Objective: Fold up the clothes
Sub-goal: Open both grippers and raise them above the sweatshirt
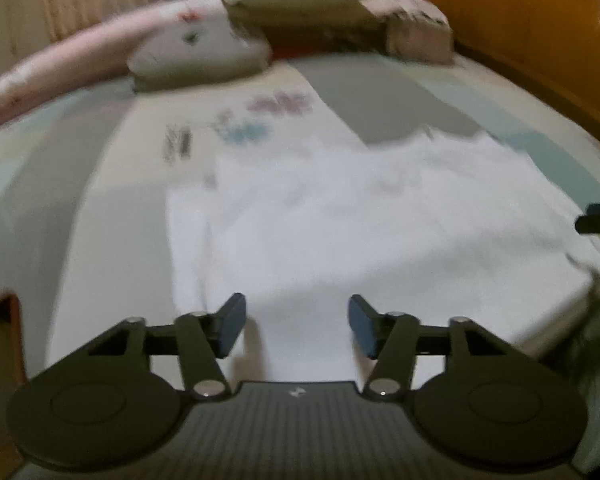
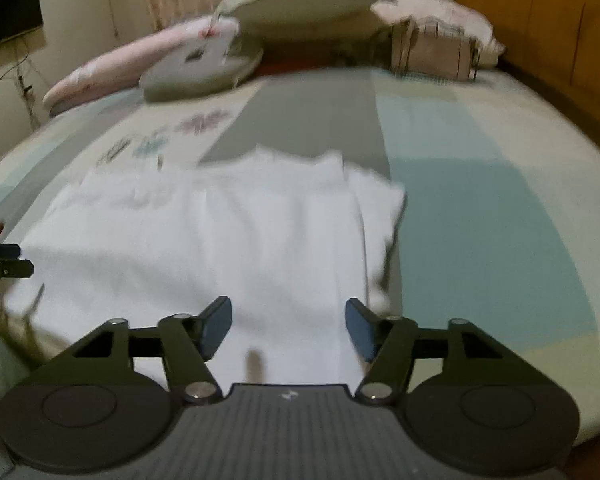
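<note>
Bedding in broad pale green, grey and cream bands covered the bed [image 2: 480, 208] that carried the work, with a wooden panel rising along its far right side. Starting nearest, the left hand-held gripper [image 1: 296, 326] hung above the near edge of the white garment [image 1: 340, 232], its jaws spread apart with nothing between the blue pads [image 1: 232, 330]; only cloth lay below them. The right hand-held gripper [image 2: 288, 328] matched it, jaws parted and empty over the same near edge, closer to the garment's right side. Each could be glimpsed at the rim of the other's view, so the two hovered side by side, well placed to work the cloth as a pair. The white garment [image 2: 204, 240] lay flat and roughly rectangular across the middle of the bed, and along its right side a layer appeared doubled over, which suggested a fold was already in place there; blur made the seams hard to read. Released pads over a settled edge looked like a let-go position, ready for the next grasp. Farther back, a floral print [image 1: 260, 116] marked the sheet, and pillows [image 2: 300, 4] and a pink bolster [image 2: 112, 68] were heaped at the head of the bed, clear of the folding area.
</note>
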A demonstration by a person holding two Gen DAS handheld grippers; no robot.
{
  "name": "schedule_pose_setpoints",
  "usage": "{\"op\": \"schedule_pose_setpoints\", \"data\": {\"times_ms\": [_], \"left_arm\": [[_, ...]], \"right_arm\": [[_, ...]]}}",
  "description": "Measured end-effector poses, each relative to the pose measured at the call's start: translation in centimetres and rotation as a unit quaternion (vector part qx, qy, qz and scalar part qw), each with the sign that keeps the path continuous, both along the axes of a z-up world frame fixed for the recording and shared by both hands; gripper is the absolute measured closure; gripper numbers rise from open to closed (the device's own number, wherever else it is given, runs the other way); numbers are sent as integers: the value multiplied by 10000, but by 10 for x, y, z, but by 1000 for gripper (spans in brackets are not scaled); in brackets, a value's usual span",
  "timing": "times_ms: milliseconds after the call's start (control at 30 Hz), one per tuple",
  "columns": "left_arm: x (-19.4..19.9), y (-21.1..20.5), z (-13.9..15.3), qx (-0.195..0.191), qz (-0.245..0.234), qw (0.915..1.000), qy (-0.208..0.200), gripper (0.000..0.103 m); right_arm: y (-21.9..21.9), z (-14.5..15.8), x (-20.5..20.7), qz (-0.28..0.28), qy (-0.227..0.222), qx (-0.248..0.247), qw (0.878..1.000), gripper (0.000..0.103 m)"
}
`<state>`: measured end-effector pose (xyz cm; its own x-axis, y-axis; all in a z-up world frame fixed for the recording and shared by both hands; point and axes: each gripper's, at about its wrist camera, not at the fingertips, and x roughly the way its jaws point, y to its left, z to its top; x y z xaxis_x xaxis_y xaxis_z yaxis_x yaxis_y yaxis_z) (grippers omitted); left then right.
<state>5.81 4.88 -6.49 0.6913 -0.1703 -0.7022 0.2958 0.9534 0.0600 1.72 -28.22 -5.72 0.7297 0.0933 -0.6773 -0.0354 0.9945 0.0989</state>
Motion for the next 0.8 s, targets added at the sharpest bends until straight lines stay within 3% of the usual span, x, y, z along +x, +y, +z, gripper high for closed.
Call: {"op": "schedule_pose_setpoints", "data": {"times_ms": [133, 267, 333, 400, 467, 600, 667, 800], "left_arm": [[26, -23, 1, 135, 4, 9997, -227, 31], [32, -37, -22, 336, 50, 9994, 3, 30], [24, -30, -34, 212, 155, 9996, -99, 25], [21, -16, -37, -105, 294, 9995, -54, 21], [27, -9, -32, -284, 324, 9990, 68, 21], [47, -14, -15, -137, 306, 9993, -171, 21], [61, -17, -10, -291, 184, 9991, -233, 20], [91, -20, -21, -413, 289, 9986, -156, 20]], "right_arm": [[27, 5, 39, 86, -86, -123, 9999, 30], [55, -14, 65, 224, 144, -231, 9994, 27], [62, -29, 61, 292, 312, -385, 9983, 25], [63, -33, 47, 402, 22, -493, 9980, 24], [61, -29, 46, 405, 50, -414, 9983, 24], [54, -9, 63, 282, -39, -266, 9992, 20], [49, 0, 75, 183, -231, -312, 9991, 12], [36, -11, 109, -16, -149, -278, 9995, 10]]}}
